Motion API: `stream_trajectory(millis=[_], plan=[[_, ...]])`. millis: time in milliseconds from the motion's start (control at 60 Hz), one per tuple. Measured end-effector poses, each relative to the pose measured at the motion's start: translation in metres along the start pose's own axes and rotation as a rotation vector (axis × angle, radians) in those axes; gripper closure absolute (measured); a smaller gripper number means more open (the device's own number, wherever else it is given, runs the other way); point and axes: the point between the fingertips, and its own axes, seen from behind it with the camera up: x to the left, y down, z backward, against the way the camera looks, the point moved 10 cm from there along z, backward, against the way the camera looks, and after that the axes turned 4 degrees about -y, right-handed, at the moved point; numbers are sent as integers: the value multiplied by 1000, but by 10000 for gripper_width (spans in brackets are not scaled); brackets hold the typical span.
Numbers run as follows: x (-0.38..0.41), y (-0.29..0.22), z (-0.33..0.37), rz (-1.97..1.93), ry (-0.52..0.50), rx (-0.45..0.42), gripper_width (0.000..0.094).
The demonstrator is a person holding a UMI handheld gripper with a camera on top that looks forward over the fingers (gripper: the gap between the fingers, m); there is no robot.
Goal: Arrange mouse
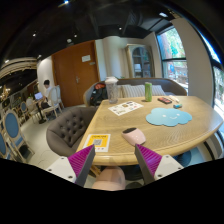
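Observation:
A small pale pink mouse (133, 134) lies on the wooden table (120, 128) near its front edge, just ahead of my right finger (148, 157). A round light-blue mat (170, 118) lies to the right of the mouse, with a small dark thing on its far part. My gripper (115, 160) is open and empty, held just in front of the table's edge; its purple pads stand wide apart, and the left finger (82, 160) sits below a yellow card.
A yellow card (97, 142) lies at the table's front left. Papers (126, 107), a green bottle (148, 91) and small dark items (166, 100) are farther back. A grey tufted chair (68, 125) stands left of the table. A person (48, 95) stands far left.

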Motion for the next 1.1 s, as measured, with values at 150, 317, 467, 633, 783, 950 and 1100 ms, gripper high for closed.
stream_trajectory(millis=[150,317,467,633,783,950,1100], plan=[[-22,7,-35,2,82,17,103],[-23,31,-101,57,139,31,110],[-44,25,-129,57,121,23,114],[-52,14,-152,67,108,15,147],[-51,7,-171,69,97,2,352],[-47,11,-171,83,115,-42,476],[-43,-27,-147,145,104,-123,536]])
